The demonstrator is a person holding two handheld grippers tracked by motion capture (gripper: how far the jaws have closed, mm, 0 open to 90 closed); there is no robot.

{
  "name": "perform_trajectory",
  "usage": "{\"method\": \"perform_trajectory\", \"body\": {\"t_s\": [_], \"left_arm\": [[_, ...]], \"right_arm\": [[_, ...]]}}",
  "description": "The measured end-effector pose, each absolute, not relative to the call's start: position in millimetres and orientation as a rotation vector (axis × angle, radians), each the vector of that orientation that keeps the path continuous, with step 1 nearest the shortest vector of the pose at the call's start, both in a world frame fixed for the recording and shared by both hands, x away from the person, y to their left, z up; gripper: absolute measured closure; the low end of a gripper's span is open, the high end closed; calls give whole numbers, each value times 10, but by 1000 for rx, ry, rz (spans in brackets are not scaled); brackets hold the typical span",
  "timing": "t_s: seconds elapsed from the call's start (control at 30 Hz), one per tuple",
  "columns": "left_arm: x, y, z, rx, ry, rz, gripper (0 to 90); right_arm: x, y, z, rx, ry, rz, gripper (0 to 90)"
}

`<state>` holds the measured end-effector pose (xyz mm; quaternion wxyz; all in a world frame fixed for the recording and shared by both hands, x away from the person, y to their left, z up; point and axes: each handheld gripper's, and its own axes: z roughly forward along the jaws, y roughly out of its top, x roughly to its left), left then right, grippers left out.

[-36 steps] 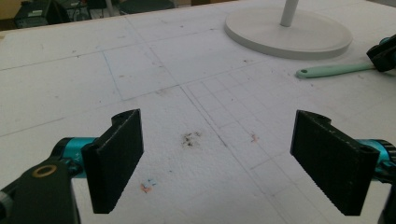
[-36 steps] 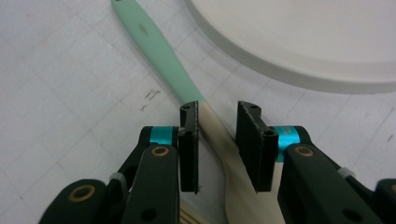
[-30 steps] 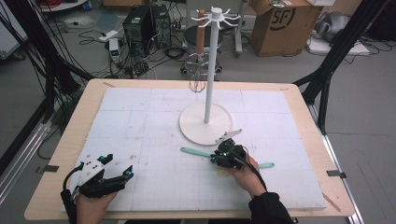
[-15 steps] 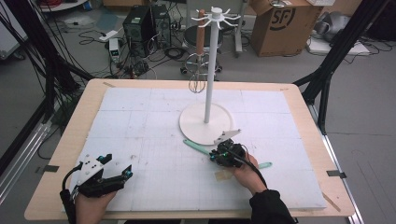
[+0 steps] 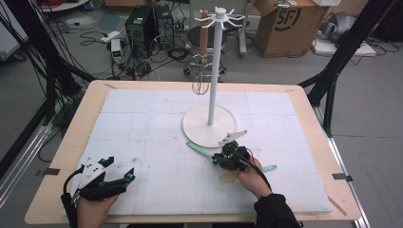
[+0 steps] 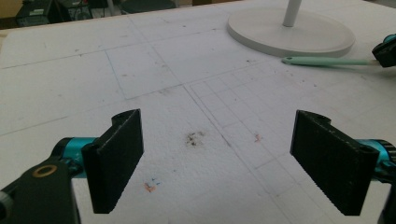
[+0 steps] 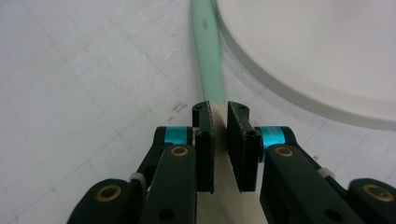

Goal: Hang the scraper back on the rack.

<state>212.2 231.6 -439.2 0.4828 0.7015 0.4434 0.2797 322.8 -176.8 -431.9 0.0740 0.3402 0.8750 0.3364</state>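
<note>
Spatula (image 5: 202,151), mint green with a wooden handle, lies flat on the white foam board (image 5: 142,123) that covers the wooden table (image 5: 66,142); its green end reaches to the rim of the round white base (image 5: 199,128) of the utensil stand (image 5: 215,61), at about seven o'clock of that base. A whisk (image 5: 201,83) with a wooden handle hangs from one of the stand's top hooks, at nine o'clock of the pole. Seen from the high view, the right gripper (image 5: 227,159) sits at five o'clock of the base, and in the right gripper view its jaws have just been closing and now clasp the spatula's handle (image 7: 219,154), the green blade (image 7: 208,60) running out to twelve o'clock past the base's rim. Well apart, near the board's seven o'clock corner, the left gripper (image 5: 114,178) rests with its jaws spread wide over bare board, nothing between them (image 6: 219,154).
</note>
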Motion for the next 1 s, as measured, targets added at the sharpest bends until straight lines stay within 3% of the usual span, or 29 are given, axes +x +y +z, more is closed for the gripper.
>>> {"method": "perform_trajectory", "body": {"t_s": [1.0], "left_arm": [[2120,2309,-4388,1714,1076,679,179]], "right_arm": [[3222,-1974,-4169,1187,2538,1392,822]]}}
